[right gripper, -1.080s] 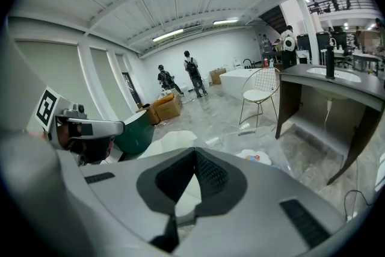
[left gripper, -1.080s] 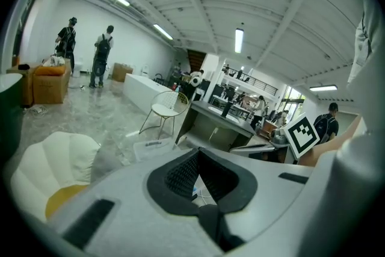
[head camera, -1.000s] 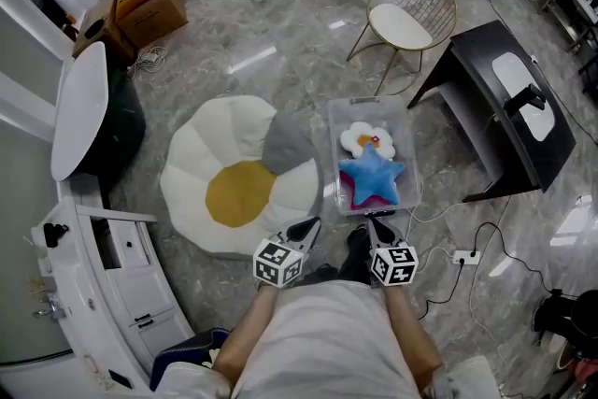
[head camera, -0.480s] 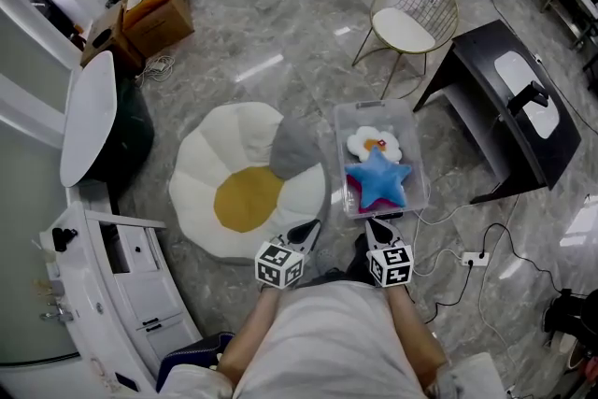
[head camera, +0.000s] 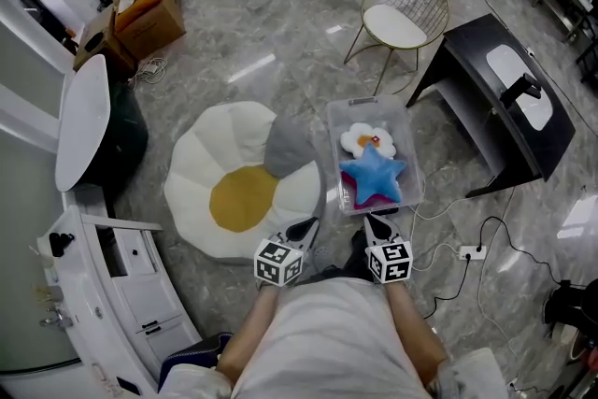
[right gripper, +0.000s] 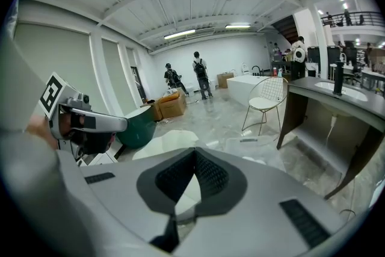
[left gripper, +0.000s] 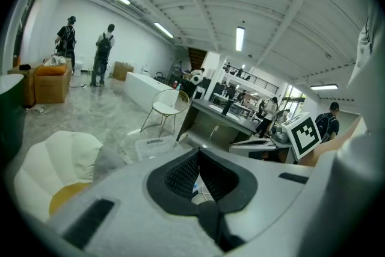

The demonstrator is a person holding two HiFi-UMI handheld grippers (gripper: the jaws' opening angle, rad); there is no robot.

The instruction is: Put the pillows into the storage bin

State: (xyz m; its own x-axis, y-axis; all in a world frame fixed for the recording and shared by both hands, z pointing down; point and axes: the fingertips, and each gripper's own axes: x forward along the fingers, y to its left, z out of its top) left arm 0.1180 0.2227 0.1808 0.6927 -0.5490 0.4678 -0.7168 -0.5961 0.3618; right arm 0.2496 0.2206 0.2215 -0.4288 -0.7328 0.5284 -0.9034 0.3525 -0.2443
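A clear plastic storage bin stands on the floor ahead of me. Inside it lie a white flower-shaped pillow and a blue star pillow on top of a pink one. Left of the bin a large egg-shaped cushion lies on the floor, with a grey pillow resting on its right edge. My left gripper and right gripper are held close to my body, both shut with nothing in them. The jaw tips meet in the left gripper view and in the right gripper view.
A gold wire chair and a black desk stand beyond and right of the bin. White furniture runs along the left. Cardboard boxes sit at the far left. A power strip and cables lie on the floor at right.
The head view shifted slightly; both grippers stay near my body, shut. The pillows and bin have not moved.
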